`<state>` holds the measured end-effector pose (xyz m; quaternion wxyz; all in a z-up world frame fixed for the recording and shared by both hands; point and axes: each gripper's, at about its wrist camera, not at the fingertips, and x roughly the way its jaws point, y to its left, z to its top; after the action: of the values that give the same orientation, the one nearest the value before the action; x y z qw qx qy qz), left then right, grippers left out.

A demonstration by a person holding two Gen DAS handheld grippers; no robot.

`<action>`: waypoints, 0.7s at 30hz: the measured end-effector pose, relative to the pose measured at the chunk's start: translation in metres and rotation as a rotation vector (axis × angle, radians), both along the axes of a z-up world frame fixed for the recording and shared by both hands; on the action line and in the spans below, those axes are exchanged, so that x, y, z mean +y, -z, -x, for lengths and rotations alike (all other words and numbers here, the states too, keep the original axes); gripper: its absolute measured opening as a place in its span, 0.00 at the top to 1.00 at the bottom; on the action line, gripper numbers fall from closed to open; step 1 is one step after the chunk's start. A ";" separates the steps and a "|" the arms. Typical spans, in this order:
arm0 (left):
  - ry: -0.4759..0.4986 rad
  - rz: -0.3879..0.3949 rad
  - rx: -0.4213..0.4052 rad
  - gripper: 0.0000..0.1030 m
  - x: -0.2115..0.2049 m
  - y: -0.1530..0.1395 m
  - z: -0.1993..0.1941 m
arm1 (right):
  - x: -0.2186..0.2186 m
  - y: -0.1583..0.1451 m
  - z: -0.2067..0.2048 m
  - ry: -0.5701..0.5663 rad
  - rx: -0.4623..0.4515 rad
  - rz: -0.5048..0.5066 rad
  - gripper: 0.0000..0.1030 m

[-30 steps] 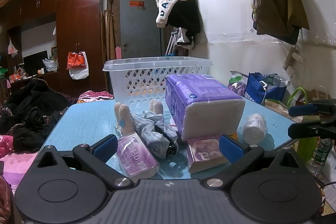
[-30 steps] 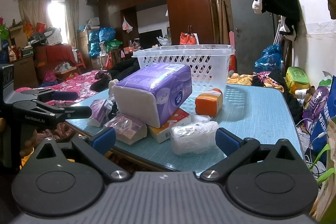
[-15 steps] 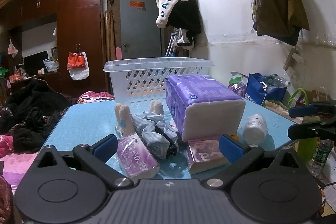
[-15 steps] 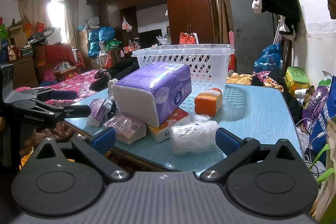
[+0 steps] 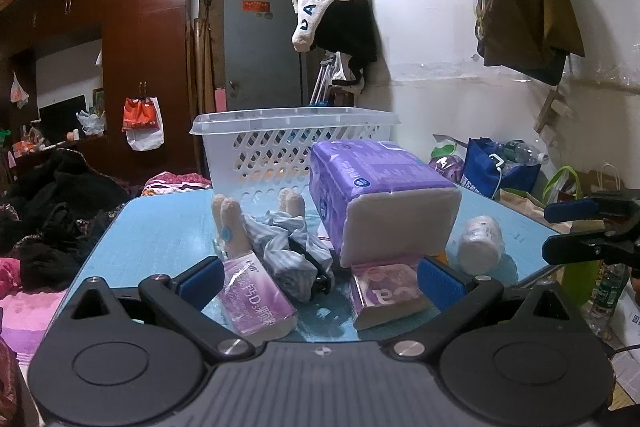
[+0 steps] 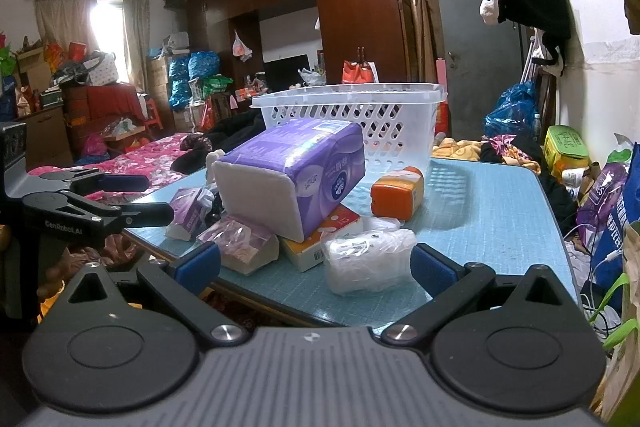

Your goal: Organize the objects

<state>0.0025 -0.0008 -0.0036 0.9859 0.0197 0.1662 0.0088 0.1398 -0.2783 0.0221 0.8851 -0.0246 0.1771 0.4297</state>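
Mid-table, just in front of the white lattice basket (image 6: 352,115), sits the big purple tissue multipack (image 6: 296,167), tilted, its low end propped on an orange-and-white box (image 6: 320,243). Judging by look: bulky, light, soft film wrap that will dent and slip, likely too wide for one jaw span, so pinch a short end or a corner seam. Near the table's front edge, a clear-wrapped white roll bundle (image 6: 366,261) lies closest to the right gripper (image 6: 316,267): light, squashy, slick plastic; grip across the middle. Orange bottle (image 6: 398,193) on its side behind it: rigid, may roll; take across the body. Toward the left edge: pink-purple tissue pack (image 5: 384,293), purple D3 box (image 5: 256,303), and a doll in striped cloth (image 5: 280,239), limp, so grab the torso. Left gripper (image 5: 320,281) hangs over the near edge with jaws wide apart, nothing between; right gripper likewise spread and empty. Basket contents hidden from both views.
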 end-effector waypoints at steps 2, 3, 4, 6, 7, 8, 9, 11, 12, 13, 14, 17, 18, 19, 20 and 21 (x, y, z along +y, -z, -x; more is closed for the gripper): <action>0.002 -0.002 0.001 0.00 -0.001 0.000 0.000 | 0.000 0.000 0.000 -0.001 0.000 -0.001 0.00; 0.004 -0.003 0.001 0.00 -0.001 0.000 0.000 | 0.000 0.000 0.000 -0.001 -0.001 -0.001 0.00; 0.005 -0.006 0.001 0.00 -0.002 0.000 -0.001 | 0.000 0.000 0.000 0.000 -0.001 -0.001 0.00; 0.009 -0.009 0.003 0.00 -0.003 0.000 -0.001 | 0.000 0.000 0.000 -0.001 0.000 -0.001 0.00; 0.010 -0.010 0.004 0.00 -0.003 0.001 -0.001 | 0.000 0.000 0.000 -0.001 0.000 0.000 0.00; 0.011 -0.010 0.005 0.00 -0.003 0.001 -0.001 | 0.000 0.000 0.000 0.000 0.001 0.000 0.00; 0.012 -0.011 0.006 0.00 -0.003 0.001 -0.001 | 0.000 0.000 0.000 0.000 0.001 0.000 0.00; 0.013 -0.010 0.008 0.00 -0.003 0.001 -0.001 | 0.000 0.001 -0.001 0.000 0.006 0.000 0.00; 0.014 -0.010 0.009 0.00 -0.003 0.001 -0.002 | 0.000 0.001 -0.002 0.001 0.007 0.001 0.00; 0.014 -0.010 0.009 0.00 -0.003 0.002 -0.002 | 0.000 0.001 -0.002 0.000 0.008 0.002 0.00; 0.014 -0.010 0.009 0.00 -0.003 0.002 -0.002 | 0.000 0.001 -0.002 0.001 0.009 0.003 0.00; 0.014 -0.010 0.009 0.00 -0.003 0.002 -0.002 | 0.000 0.001 -0.002 0.000 0.009 0.002 0.00; 0.014 -0.010 0.009 0.00 -0.003 0.002 -0.002 | 0.000 0.001 -0.002 0.000 0.009 0.002 0.00; 0.014 -0.009 0.009 0.00 -0.003 0.002 -0.002 | 0.000 0.001 -0.002 0.001 0.009 0.003 0.00; 0.016 -0.007 0.007 0.00 -0.003 0.002 -0.002 | -0.001 0.001 -0.002 0.003 0.008 0.001 0.00; 0.017 -0.002 0.003 0.00 -0.002 0.002 -0.001 | -0.001 0.001 -0.002 0.005 0.005 -0.004 0.00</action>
<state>0.0040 -0.0030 -0.0052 0.9856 0.0222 0.1677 0.0004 0.1416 -0.2791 0.0212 0.8858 -0.0212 0.1782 0.4279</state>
